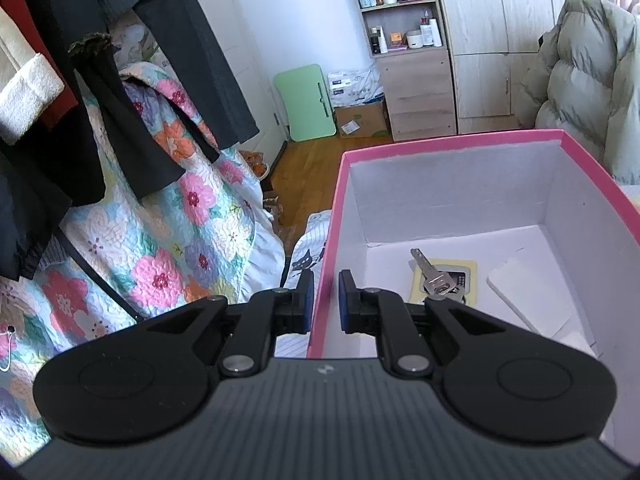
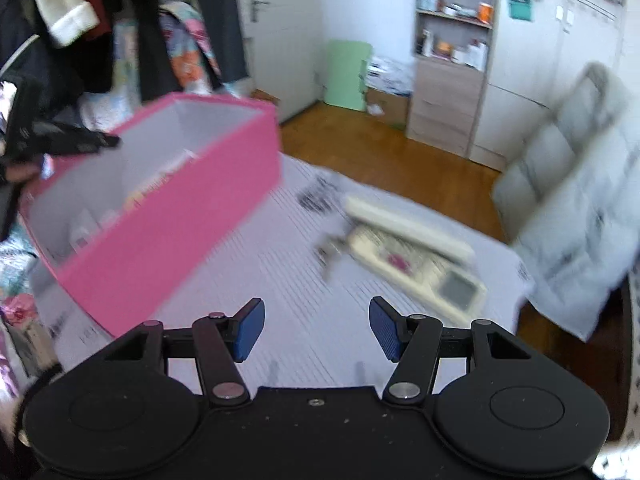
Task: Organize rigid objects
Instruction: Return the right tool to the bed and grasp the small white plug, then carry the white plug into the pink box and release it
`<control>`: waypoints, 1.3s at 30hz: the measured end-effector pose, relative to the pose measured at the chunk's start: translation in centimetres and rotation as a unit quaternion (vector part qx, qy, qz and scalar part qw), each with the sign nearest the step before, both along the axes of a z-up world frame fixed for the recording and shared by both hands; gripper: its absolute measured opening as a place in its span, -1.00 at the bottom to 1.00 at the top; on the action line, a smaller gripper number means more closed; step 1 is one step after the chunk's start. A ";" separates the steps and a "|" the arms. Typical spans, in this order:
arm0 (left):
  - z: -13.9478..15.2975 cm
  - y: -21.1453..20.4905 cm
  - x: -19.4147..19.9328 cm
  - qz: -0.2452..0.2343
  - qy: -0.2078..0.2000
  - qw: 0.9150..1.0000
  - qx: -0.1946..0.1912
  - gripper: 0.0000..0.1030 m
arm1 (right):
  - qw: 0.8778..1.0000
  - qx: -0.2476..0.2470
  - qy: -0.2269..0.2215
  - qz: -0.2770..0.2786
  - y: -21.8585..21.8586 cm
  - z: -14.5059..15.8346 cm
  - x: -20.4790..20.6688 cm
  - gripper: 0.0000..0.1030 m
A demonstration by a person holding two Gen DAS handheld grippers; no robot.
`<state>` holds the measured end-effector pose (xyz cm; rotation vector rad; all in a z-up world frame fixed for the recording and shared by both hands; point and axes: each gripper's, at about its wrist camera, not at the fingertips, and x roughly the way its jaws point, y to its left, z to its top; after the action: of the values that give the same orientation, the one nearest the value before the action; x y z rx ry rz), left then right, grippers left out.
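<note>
While left wrist shows a key [image 1: 434, 276] boxed, right wrist shows a phone [image 2: 416, 256].

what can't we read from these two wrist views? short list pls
- Right wrist view: motion blur. The cream device on the striped sheet and the small dark object beside it can't be identified.
- Right wrist view: contents of the pink box are smeared.
- Left wrist view: left gripper straddles the box wall; its right finger covers the bottom of the key and card.
- Left wrist view: box's near floor sits behind the gripper body.
</note>
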<state>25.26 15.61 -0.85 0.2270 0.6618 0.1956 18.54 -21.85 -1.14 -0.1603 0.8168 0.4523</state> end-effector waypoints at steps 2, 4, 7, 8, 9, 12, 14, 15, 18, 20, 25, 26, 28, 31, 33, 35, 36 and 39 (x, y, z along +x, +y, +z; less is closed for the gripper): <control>0.0 -0.1 -0.2 0.000 -0.006 1.000 0.002 -0.78 | 1.000 -0.004 0.003 -0.011 -1.5 -1.2 -0.5 0.23; 0.1 -0.3 -0.3 -0.003 -0.007 1.000 0.010 -0.78 | 1.000 0.003 0.011 -0.019 -2.9 -2.3 -0.4 0.23; 0.0 -0.6 -0.3 -0.004 -0.005 1.000 0.023 -0.78 | 0.999 -0.004 0.021 -0.038 -4.1 -4.0 -0.1 0.23; 0.0 -0.7 -0.3 -0.004 -0.005 1.000 0.026 -0.78 | 0.999 -0.008 0.023 -0.043 -4.5 -4.5 0.0 0.23; 0.0 -0.9 -0.3 -0.003 -0.005 1.000 0.031 -0.78 | 0.999 -0.009 0.026 -0.047 -4.7 -4.9 0.1 0.23; 0.0 -1.5 -0.4 -0.009 -0.006 0.999 0.046 -0.78 | 0.998 -0.001 0.041 -0.041 -5.2 -6.1 0.4 0.23; -0.1 -1.7 -0.3 -0.009 -0.004 0.999 0.052 -0.78 | 0.998 0.003 0.052 -0.034 -5.4 -6.8 0.5 0.23; 0.0 -1.7 -0.3 -0.009 -0.004 0.999 0.052 -0.78 | 0.998 0.001 0.053 -0.031 -5.3 -7.1 0.4 0.23; 0.1 -1.6 -0.3 -0.008 -0.007 0.999 0.039 -0.78 | 0.999 -0.015 0.033 -0.031 -4.8 -7.4 -0.1 0.23; 0.1 -1.3 -0.2 -0.006 -0.007 0.999 0.034 -0.78 | 0.999 -0.018 0.027 -0.038 -4.6 -7.5 -0.1 0.27; 0.1 -1.1 0.0 -0.005 -0.004 0.999 0.035 -0.78 | 0.999 -0.005 0.027 -0.039 -4.6 -7.3 -0.2 -0.04; 0.1 -1.1 -0.1 -0.006 -0.004 0.999 0.036 -0.78 | 0.999 -0.001 0.025 -0.044 -4.5 -7.2 -0.3 -0.04; 0.1 -1.1 -0.1 -0.005 -0.005 0.999 0.035 -0.78 | 0.999 0.004 0.013 -0.047 -4.2 -6.7 -0.7 -0.04; 0.1 -0.9 -0.2 -0.003 -0.006 0.999 0.035 -0.78 | 0.999 0.015 -0.007 -0.044 -3.3 -5.6 -1.0 -0.04; 0.1 -1.0 -0.3 -0.004 -0.007 0.999 0.040 -0.78 | 0.999 0.027 -0.021 -0.039 -2.4 -4.4 -1.0 -0.04; 0.0 -1.1 -0.3 -0.005 -0.007 0.999 0.044 -0.78 | 0.998 0.039 -0.039 -0.023 -1.2 -2.8 -1.0 -0.04; 0.0 -1.2 -0.3 -0.005 -0.007 0.999 0.046 -0.78 | 0.998 0.050 -0.048 -0.013 -0.5 -1.8 -1.0 -0.04; 0.0 -1.1 -0.5 -0.005 -0.009 0.999 0.044 -0.78 | 0.993 0.091 -0.064 0.033 2.0 1.2 -0.9 -0.04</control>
<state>24.80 14.47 -0.84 0.3117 0.6346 0.2167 17.60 -19.82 0.05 -0.0467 0.6426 0.5695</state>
